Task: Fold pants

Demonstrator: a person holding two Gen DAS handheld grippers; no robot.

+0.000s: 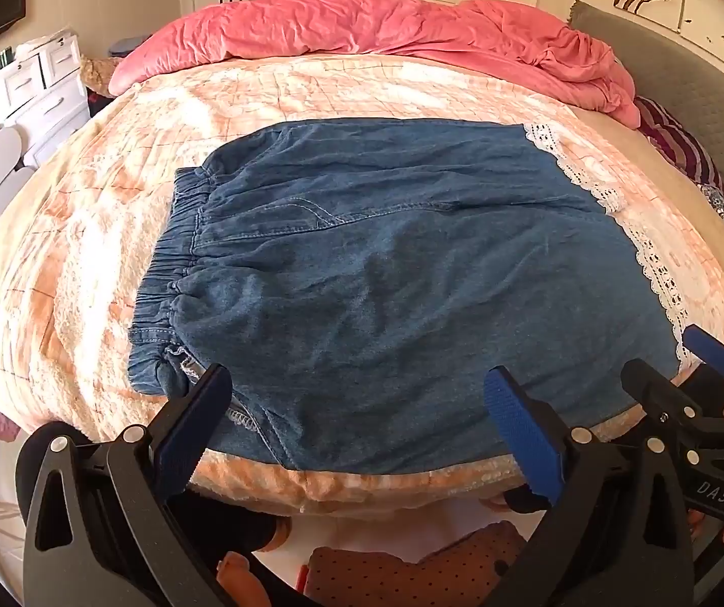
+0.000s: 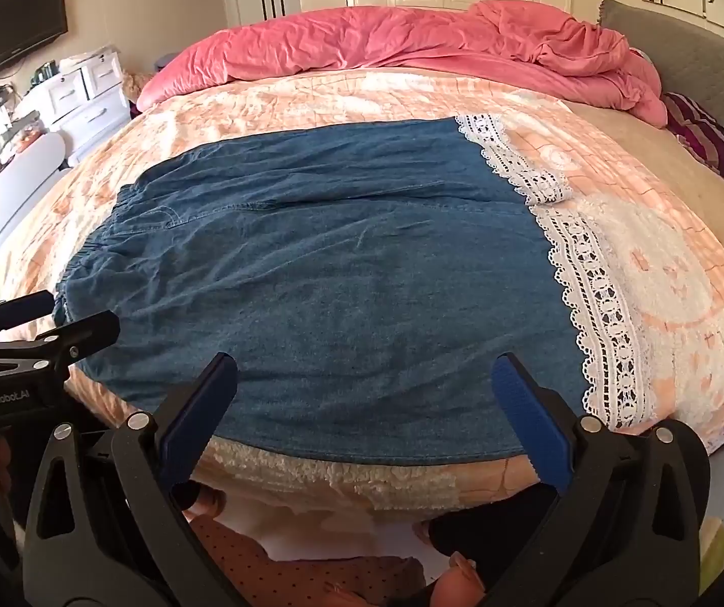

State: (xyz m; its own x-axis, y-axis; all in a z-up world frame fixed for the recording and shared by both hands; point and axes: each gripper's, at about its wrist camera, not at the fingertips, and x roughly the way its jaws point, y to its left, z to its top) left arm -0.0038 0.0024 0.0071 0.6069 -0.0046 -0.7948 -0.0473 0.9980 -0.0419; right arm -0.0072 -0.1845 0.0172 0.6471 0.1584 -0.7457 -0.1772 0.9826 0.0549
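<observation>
Pants lie at 12 o'clock of both grippers, long axis 9-to-3, waistband left. Left gripper is nearer the waistband, right gripper nearer the lace hem; both jaws gape, holding nothing.

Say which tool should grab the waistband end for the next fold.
Probably left: the left tool hangs open nearest the elastic waistband, while the right tool, also open, sits nearer the lace hem.

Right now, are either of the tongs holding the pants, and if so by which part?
Nothing is held. Both the left tongs and right tongs are open, poised at the near edge of the denim pants without gripping fabric.
</observation>
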